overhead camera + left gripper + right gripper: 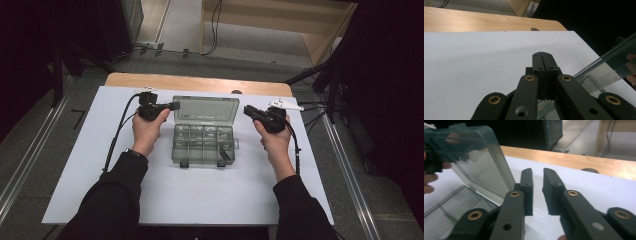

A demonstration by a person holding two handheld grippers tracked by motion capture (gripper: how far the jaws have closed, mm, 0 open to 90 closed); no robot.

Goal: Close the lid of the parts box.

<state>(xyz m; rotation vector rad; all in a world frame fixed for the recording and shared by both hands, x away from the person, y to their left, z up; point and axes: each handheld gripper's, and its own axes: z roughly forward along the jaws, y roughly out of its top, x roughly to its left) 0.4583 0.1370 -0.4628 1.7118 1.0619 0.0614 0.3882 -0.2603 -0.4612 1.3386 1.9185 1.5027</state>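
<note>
Clear grey plastic compartment box (202,144) lying open near the middle of the white board (90,170), hinged lid (206,111) raised and leaning toward the far edge, base divided into small compartments, two black latches (184,163) on the near rim. Seen close in the right gripper view as a smoky transparent lid (471,157) standing tilted above the base (451,207). At the lid's left far corner, left gripper (172,106) reaching in level from the left, jaws pressed flat together in the left gripper view (545,68) with nothing caught between them, lid edge (609,60) just to one side; touching the lid or not, impossible to tell. On the box's right, right gripper (248,111) just beside the lid's right edge, apart from it, jaws slightly parted in the right gripper view (537,192) with a narrow gap and nothing in it. Both grippers gripped by hands in black sleeves coming in from the near edge. White board resting on a wooden table (200,82), a strip of wood showing along the far side. Small white object (286,105) lying at the board's far right corner, behind the right gripper.
</note>
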